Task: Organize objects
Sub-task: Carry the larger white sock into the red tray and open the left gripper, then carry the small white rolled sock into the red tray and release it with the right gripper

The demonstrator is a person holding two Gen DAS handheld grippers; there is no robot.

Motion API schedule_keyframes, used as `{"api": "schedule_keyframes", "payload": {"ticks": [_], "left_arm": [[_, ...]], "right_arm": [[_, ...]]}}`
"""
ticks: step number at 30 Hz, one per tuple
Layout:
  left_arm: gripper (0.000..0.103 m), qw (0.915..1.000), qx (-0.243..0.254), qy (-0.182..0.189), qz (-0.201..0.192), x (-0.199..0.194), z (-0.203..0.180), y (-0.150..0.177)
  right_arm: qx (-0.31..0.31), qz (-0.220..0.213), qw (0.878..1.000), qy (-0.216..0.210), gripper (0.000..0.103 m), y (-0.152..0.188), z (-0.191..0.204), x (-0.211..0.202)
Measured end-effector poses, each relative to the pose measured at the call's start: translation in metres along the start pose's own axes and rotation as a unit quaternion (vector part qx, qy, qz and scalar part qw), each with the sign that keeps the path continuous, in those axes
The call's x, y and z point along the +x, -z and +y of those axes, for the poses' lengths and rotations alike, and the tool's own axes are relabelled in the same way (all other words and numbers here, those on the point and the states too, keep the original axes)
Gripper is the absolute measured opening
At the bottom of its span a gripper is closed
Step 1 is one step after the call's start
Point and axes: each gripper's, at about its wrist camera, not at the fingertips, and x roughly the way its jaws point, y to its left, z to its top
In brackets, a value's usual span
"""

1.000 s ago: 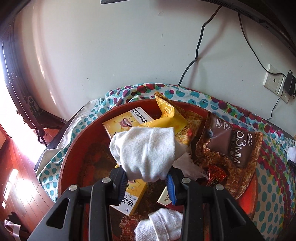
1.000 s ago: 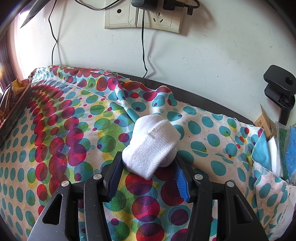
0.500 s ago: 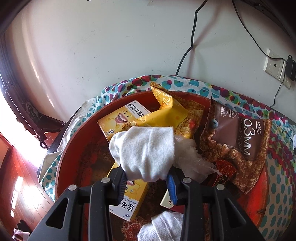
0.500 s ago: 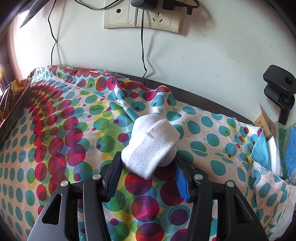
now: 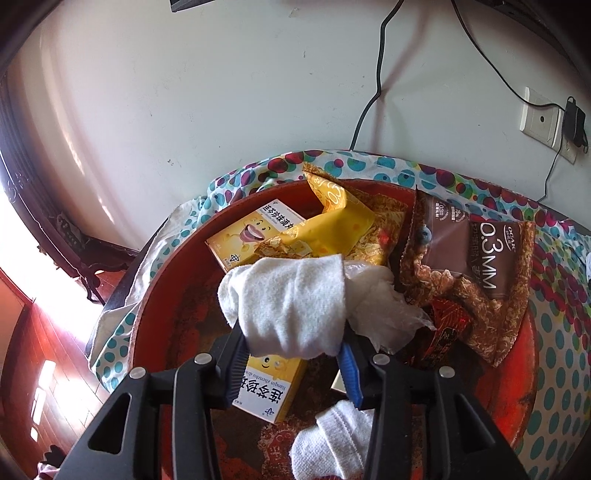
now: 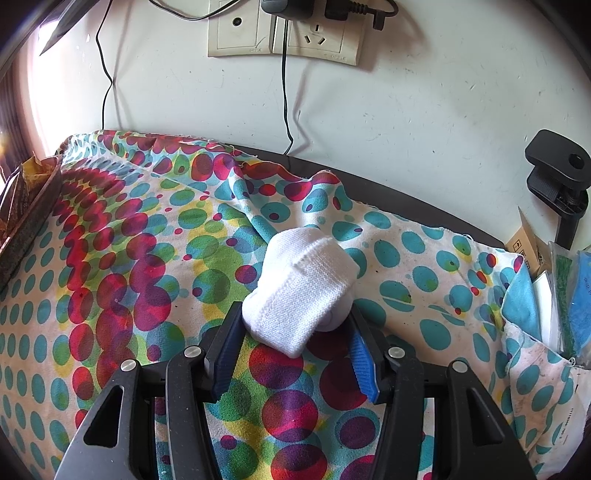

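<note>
My left gripper [image 5: 291,347] is shut on a rolled white sock [image 5: 288,302] and holds it above a round red tray [image 5: 166,295]. The tray holds yellow snack boxes [image 5: 255,232], a yellow packet [image 5: 343,221], a brown "0.3MM" packet [image 5: 476,251], crumpled clear plastic [image 5: 384,310] and another white sock roll [image 5: 328,443] near the front. My right gripper [image 6: 295,332] is shut on a second rolled white sock [image 6: 299,288], just above the dotted tablecloth [image 6: 129,258].
The tray's edge [image 6: 29,221] shows at the far left of the right wrist view. A black clamp stand [image 6: 561,184], a cardboard piece and blue and green packets [image 6: 569,288] stand at the right. Wall sockets [image 6: 284,33] with cables hang behind the table.
The left gripper with its sock has moved slightly over the tray, and the view has shifted a little. The right gripper and its sock have barely moved.
</note>
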Motion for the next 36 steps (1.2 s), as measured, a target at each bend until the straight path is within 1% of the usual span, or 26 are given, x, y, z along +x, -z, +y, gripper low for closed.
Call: {"api": "schedule_keyframes", "payload": {"ticks": [6, 20, 22, 26, 30, 33, 36], "left_arm": [[0.048, 1.0000, 0.002, -0.002, -0.009, -0.018, -0.003, 0.001], [0.051, 0.9992, -0.014, 0.018, -0.032, -0.074, -0.010, 0.014], [0.051, 0.9991, -0.012, 0.024, -0.033, -0.081, -0.014, 0.016], [0.052, 0.9991, -0.002, 0.019, -0.037, -0.092, -0.022, 0.021], [0.053, 0.9987, -0.006, 0.030, -0.041, -0.103, -0.029, 0.031], [0.053, 0.9980, -0.008, 0.045, -0.042, -0.112, -0.036, 0.042], [0.054, 0.9979, 0.000, 0.046, -0.046, -0.120, -0.047, 0.053]], "right_arm": [[-0.002, 0.000, 1.000, 0.005, 0.050, 0.000, 0.001, 0.000], [-0.003, -0.001, 1.000, 0.008, 0.050, 0.002, 0.006, 0.000], [-0.003, -0.001, 1.000, 0.010, 0.050, 0.002, 0.006, 0.000], [-0.009, -0.003, 1.000, 0.015, 0.049, 0.003, 0.007, -0.001], [-0.010, -0.004, 1.000, 0.015, 0.048, 0.004, 0.001, -0.001], [-0.011, -0.005, 1.000, 0.015, 0.048, 0.004, -0.001, -0.001], [-0.012, -0.007, 1.000, 0.014, 0.048, 0.005, -0.006, -0.001]]}}
